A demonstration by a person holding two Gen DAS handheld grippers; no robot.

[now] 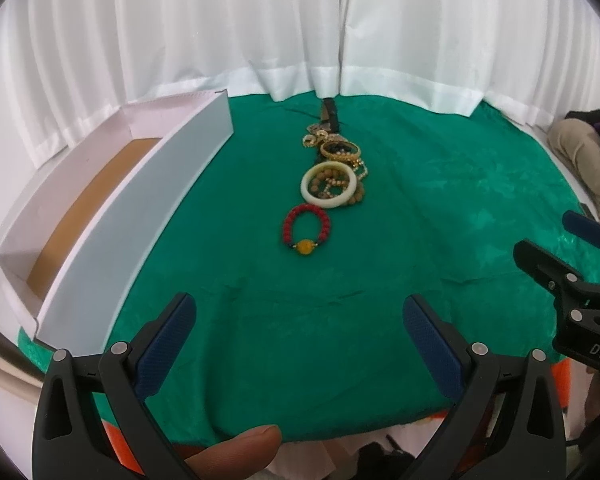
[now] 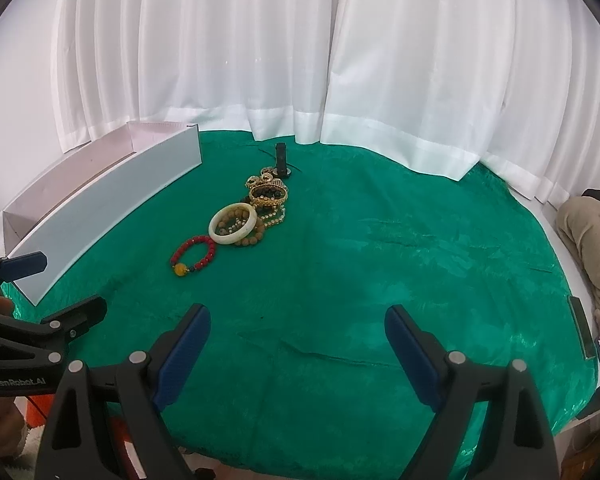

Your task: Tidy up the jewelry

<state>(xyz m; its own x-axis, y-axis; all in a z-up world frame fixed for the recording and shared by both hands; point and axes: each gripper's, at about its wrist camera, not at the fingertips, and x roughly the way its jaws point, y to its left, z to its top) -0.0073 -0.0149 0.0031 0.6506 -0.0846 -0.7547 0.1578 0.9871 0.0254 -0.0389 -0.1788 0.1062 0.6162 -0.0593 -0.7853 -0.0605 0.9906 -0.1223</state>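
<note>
black grippers [image 1: 300,344], blue ribbed pads [image 2: 186,356], possibly "GenRobot.AI" lettering

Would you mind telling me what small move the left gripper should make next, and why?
Probably ease the left gripper forward toward the red bead bracelet. Its jaws stand open and empty, that bracelet is the nearest piece and lies apart from the jewelry pile, and the white box waits on its left.

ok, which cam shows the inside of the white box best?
Left wrist: it looks over the near wall of the box onto its brown floor. Right wrist shows mostly the outer wall and only a sliver of the inside.
</note>
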